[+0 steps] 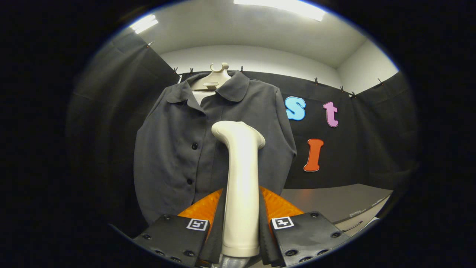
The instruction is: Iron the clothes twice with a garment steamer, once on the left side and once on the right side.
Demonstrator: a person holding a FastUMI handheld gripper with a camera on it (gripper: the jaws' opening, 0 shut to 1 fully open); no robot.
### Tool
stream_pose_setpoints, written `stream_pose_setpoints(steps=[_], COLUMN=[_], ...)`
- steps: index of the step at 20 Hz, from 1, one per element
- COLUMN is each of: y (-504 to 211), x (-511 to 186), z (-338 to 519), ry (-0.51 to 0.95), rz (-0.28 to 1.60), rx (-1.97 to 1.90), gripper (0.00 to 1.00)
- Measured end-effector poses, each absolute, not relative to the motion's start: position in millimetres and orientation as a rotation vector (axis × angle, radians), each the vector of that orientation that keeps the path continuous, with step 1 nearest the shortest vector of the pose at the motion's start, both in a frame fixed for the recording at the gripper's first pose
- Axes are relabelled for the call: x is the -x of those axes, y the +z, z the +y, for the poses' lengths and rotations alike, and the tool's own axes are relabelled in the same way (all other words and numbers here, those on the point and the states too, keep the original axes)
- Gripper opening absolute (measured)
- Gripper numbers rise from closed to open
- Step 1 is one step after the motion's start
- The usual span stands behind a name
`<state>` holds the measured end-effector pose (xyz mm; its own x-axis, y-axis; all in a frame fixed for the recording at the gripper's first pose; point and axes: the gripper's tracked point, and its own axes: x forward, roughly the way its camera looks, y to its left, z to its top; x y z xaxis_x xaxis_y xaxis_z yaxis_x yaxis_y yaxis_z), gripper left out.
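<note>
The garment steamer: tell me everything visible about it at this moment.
The garment steamer is cream-white, smooth, plastic-looking: a tall handle rising upright to a bent head that faces the grey shirt. The claw is shut on its handle, both fingers pressing its sides. Whether the head touches the cloth cannot be told.

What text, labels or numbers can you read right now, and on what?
No readable words or numbers.
Grey shirt: plain, no label showing.
Steamer, gripped between the fingers of the claw: no brand visible.
Two square markers on the claw: patterns, not text.
Faint marks on the table: too blurred to read.
</note>
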<state>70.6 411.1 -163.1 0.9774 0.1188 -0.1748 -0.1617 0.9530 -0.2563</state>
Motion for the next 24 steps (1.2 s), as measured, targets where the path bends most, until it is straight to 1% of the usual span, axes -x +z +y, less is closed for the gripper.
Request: stream_pose_setpoints(steps=[6,20,24], y=[-194.3,-284.7,-295.0], x=[-36.3,16.8,26.7], z=[402.5,383.7,381.3], ry=[0.152,0.154,0.156], rz=[0.237,0.427,0.462], rx=[0.275,0.302,0.300], gripper=[0.48,0.48,0.48])
